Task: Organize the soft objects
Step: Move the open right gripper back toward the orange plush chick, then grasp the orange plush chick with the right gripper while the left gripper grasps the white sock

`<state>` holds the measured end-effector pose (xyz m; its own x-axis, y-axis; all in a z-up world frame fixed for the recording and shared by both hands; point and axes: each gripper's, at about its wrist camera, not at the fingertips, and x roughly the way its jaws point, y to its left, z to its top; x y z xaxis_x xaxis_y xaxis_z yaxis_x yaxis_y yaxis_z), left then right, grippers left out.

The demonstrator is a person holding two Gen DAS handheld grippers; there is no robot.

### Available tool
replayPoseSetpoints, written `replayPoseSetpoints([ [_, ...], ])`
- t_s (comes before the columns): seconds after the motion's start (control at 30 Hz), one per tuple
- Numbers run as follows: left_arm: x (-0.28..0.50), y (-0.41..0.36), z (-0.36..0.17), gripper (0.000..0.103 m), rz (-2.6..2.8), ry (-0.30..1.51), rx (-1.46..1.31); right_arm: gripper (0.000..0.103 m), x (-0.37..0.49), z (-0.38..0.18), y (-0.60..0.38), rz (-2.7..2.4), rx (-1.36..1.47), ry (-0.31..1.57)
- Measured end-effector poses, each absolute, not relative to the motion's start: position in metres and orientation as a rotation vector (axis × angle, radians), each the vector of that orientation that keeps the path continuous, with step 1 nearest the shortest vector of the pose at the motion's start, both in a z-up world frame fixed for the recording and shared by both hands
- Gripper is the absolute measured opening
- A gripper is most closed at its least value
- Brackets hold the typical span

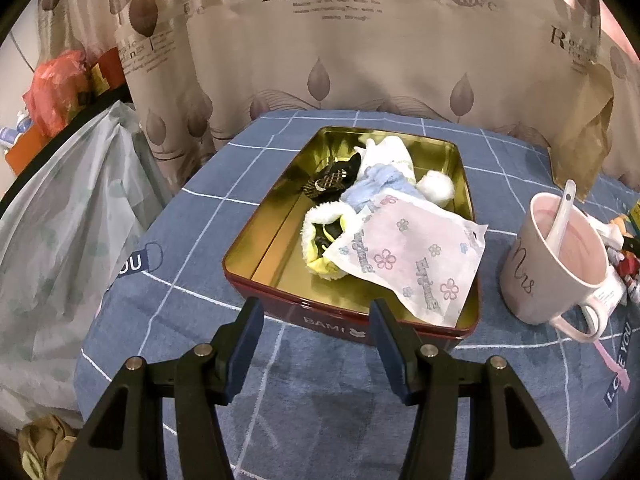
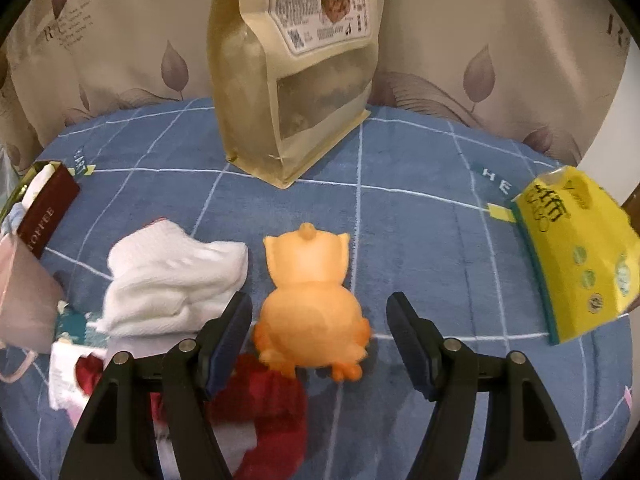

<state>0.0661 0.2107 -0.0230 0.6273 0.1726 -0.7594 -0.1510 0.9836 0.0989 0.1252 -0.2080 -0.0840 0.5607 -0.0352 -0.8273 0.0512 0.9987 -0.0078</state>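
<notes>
Only the left wrist view shows inside the one tin [image 1: 276, 236] on the blue checked tabletop [image 1: 320, 420]: a flower-printed pouch [image 1: 412, 256], a yellow-trimmed fluffy piece [image 1: 320, 240], a blue-and-white plush piece [image 1: 384, 176] and a dark woven item [image 1: 332, 180], with one mug [image 1: 560, 264] beside it and the left gripper [image 1: 316, 344] spread wide, empty, short of the tin. Only the right wrist view shows one orange owl toy [image 2: 310, 300] between the parted pads of the right gripper [image 2: 320, 340], untouched, beside one folded white cloth [image 2: 172, 280], one red cloth [image 2: 272, 408], one kraft pouch [image 2: 296, 92] and one yellow pack [image 2: 576, 256].
</notes>
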Motion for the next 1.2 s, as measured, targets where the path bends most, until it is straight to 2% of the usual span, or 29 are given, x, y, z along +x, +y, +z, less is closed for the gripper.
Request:
replayPoseSetpoints([
  [0.13, 0.064, 0.207, -0.02, 0.056, 0.169, 0.852, 0.03, 0.067, 0.138, -0.097, -0.208, -0.04, 0.031, 0.979],
  [0.3, 0.063, 0.2, -0.013, 0.056, 0.162, 0.838, 0.058, 0.056, 0.144, -0.107, -0.207, -0.019, 0.027, 0.964],
  [0.53, 0.06, 0.188, 0.012, 0.056, 0.15, 0.828, 0.08, 0.053, 0.129, -0.098, -0.217, -0.059, 0.017, 0.91],
  [0.87, 0.069, 0.089, 0.06, 0.06, -0.128, 0.78, 0.132, 0.053, 0.08, -0.095, -0.246, -0.144, 0.019, 0.878],
  [1.2, 0.115, -0.034, 0.051, 0.061, -0.395, 0.873, 0.122, 0.054, 0.067, -0.107, -0.26, -0.144, 0.087, 0.893],
])
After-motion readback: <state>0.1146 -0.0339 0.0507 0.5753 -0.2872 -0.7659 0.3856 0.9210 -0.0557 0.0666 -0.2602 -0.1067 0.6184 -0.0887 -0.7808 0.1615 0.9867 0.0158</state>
